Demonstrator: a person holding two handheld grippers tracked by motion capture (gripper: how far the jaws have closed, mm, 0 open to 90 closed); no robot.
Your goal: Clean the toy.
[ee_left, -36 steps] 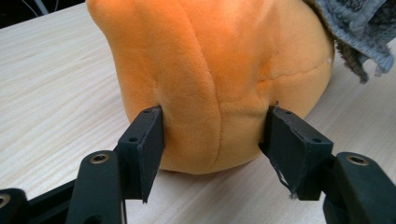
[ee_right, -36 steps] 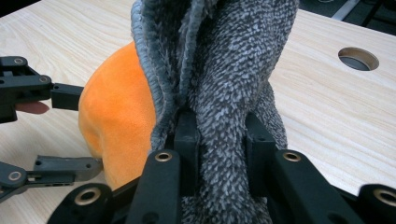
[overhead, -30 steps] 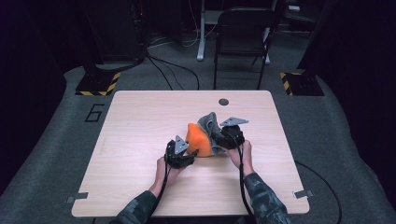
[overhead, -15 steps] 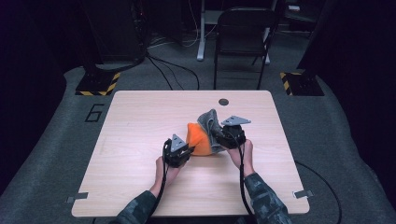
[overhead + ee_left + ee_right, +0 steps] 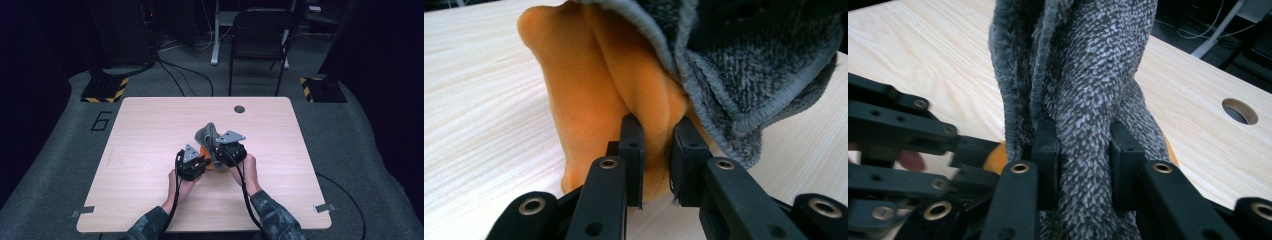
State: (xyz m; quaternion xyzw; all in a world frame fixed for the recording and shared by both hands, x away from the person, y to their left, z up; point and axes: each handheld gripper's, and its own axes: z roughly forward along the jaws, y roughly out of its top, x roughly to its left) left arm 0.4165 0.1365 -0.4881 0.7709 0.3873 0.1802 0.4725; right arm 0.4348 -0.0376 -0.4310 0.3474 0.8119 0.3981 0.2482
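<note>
Orange cloth (image 5: 624, 100) sits bunched near the middle of the counter (image 5: 150, 130), with a grey cloth (image 5: 1083, 75) draped over and behind it. What has changed: the left gripper (image 5: 192, 162) has just been closing, and its jaws now pinch a fold of the orange cloth, as the left gripper view shows plainly. A second ago that gripper stood a little apart at the near-left of the orange cloth with its jaws wider; now it has the cloth. The right gripper (image 5: 227, 147) is clamped on a thick fold of the grey cloth, as it was before, and has drifted a little toward the near left, so the grey cloth now covers more of the orange one in the high view.

My reading is that both cloths are now secured, 1 per gripper, so the 2 can be pulled apart or lifted; the grasping step looks done.

Room to move is generous. Both cloths lie well apart from every counter edge, with bare wood left, right and far. A round hole (image 5: 239, 109) lies in the far part of the counter, well clear of the cloths. The 2 grippers are close together, almost touching, so drawing them apart sideways seems the safest first move
</note>
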